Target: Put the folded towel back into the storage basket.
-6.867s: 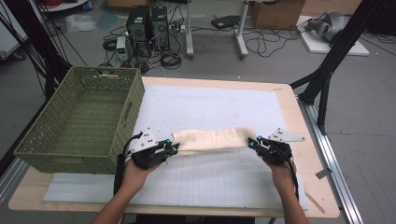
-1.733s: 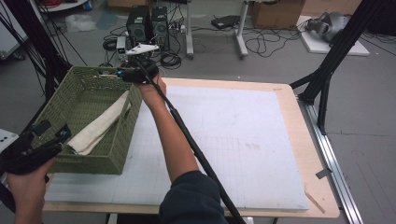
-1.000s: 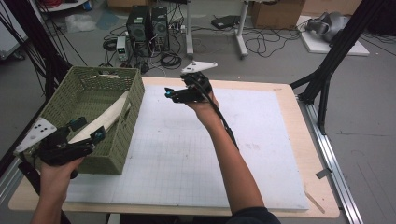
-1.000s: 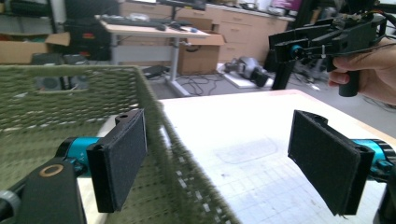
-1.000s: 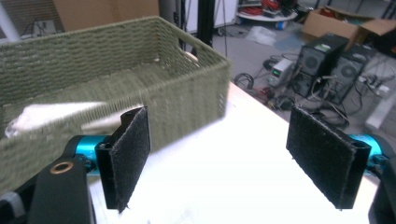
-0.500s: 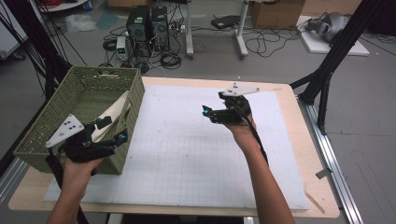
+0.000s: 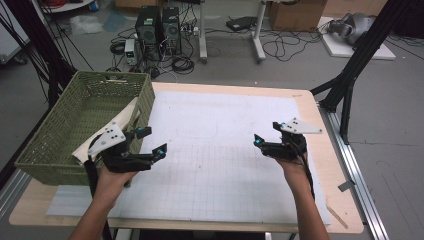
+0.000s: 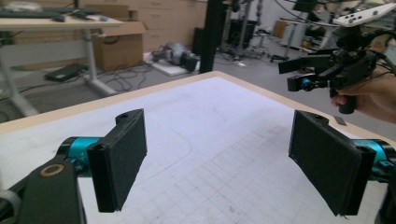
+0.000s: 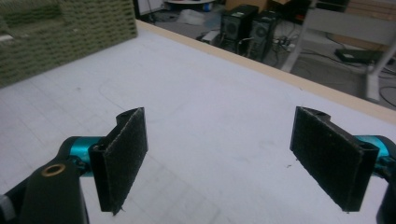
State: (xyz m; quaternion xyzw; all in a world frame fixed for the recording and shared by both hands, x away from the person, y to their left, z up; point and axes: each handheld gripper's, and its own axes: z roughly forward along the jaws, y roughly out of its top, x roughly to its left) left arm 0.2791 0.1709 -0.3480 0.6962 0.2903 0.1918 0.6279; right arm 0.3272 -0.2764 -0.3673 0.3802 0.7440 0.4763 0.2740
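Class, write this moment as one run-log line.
left gripper: open, empty | right gripper: open, empty | cloth: in basket, draped over rim | mat: bare

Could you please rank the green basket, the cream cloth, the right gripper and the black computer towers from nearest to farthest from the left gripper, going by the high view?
From the left gripper:
1. Green basket, right beside it on the table's left.
2. Cream cloth, inside the basket; too close to the basket to separate surely.
3. Right gripper, across the mat.
4. Black computer towers, on the floor beyond the table.

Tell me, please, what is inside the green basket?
A beige cloth lies in the green basket, leaning on its right wall. The left hand-held gripper covers the cloth's near end; the near wall hides the floor beneath.
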